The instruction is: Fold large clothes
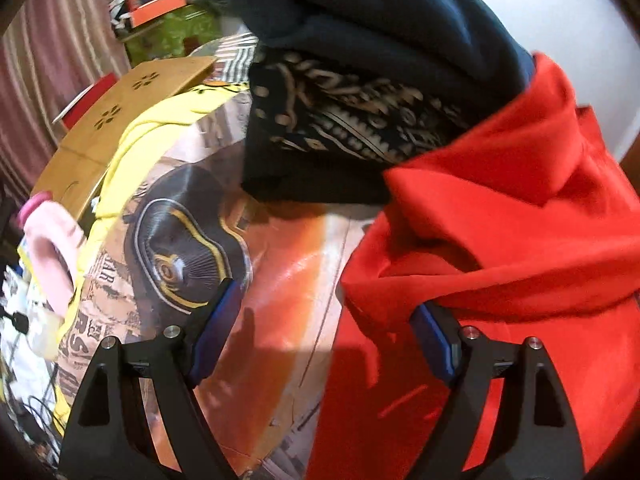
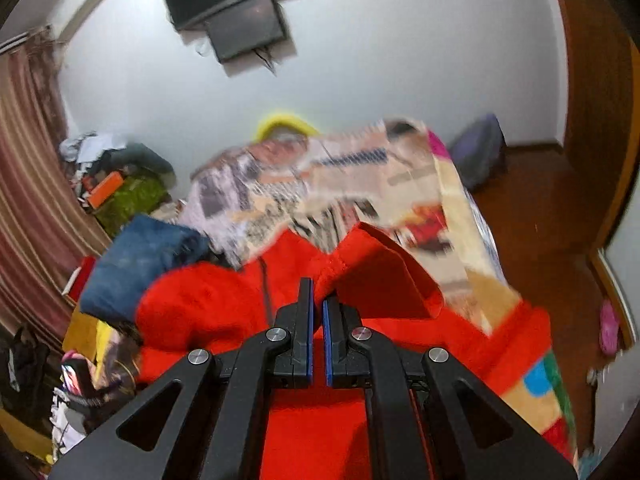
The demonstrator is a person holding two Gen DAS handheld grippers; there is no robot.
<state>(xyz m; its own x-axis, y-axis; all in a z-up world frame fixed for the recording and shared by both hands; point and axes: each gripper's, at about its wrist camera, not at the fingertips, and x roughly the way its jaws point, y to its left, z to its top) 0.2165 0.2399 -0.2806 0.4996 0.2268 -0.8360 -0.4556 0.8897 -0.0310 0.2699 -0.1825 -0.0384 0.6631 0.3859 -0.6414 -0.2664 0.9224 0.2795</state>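
From the left wrist, the left gripper (image 1: pixel 324 332) hangs with its jaws spread wide and nothing between them, over a printed bedsheet (image 1: pixel 280 248). The red garment (image 1: pixel 500 248) lies bunched to the right; its edge drapes against the right-hand finger but is not pinched. Beyond it sits a dark patterned cloth (image 1: pixel 340 120) under a navy bundle (image 1: pixel 360 20), and a yellow cloth (image 1: pixel 132 152) lies along the sheet's left edge beside a wooden tray (image 1: pixel 120 112).

From the right wrist, the right gripper (image 2: pixel 318 308) has its jaws clenched. A fold of the red garment (image 2: pixel 224 300) rises right at the tips, and it looks caught there, though the blur leaves that a judgement. The bedsheet (image 2: pixel 320 184) streaks behind it, with a blue folded piece (image 2: pixel 136 260) to the left.

The step in hand seems to be lifting the red piece to open it out. To do it well, I'd say the free left jaws should take the nearest loose hem, then both hands draw apart until the cloth hangs flat, clear of the stacked clothes.
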